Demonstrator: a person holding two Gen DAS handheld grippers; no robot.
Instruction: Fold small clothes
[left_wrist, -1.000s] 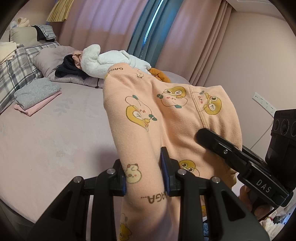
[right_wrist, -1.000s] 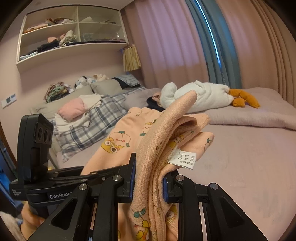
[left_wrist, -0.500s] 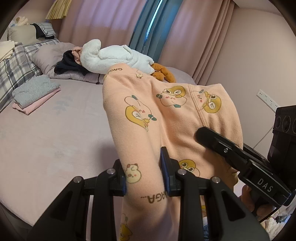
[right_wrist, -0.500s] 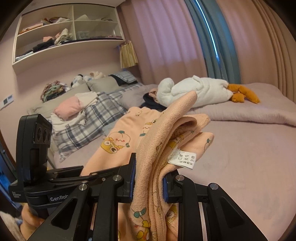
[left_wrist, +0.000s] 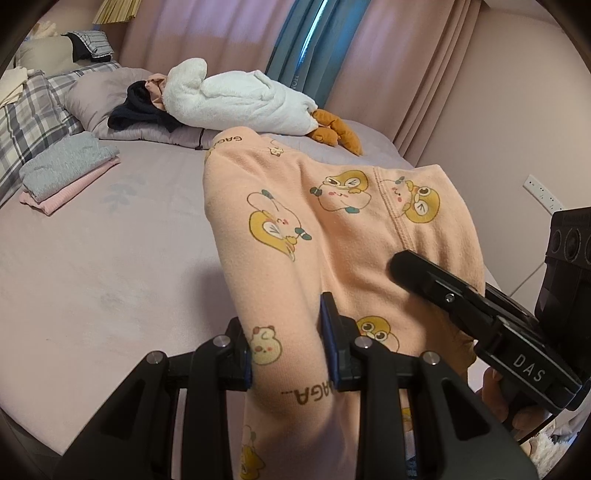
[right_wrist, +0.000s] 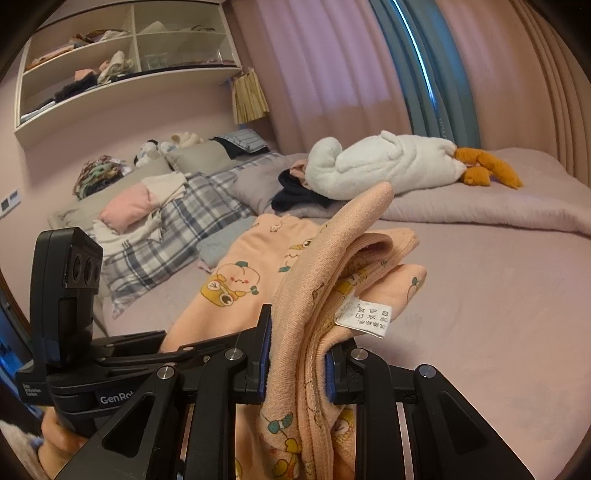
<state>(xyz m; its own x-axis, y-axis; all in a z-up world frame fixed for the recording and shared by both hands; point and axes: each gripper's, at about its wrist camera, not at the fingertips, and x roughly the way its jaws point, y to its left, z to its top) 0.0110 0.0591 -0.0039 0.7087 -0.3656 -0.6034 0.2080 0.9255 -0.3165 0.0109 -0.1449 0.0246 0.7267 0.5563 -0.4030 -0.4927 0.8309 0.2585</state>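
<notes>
The peach garment (left_wrist: 332, 236) carries printed brown lettering: "GAGA" reads upside down near its far top edge, and "...AGA" shows, also upside down, low on the cloth between the left gripper (left_wrist: 286, 347) fingers. "DAS" stands in white on the right gripper (left_wrist: 480, 317) body, right of the garment. In the right wrist view, the left gripper's body reads "GenRo", cut off. A white care tag (right_wrist: 365, 317) on the garment shows laundry symbols; its small print is unreadable.

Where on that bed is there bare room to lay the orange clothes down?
The bedsheet is bare between the folded grey and pink pile and the orange garment held up in both grippers. The head end is crowded: pillows, plush goose.
</notes>
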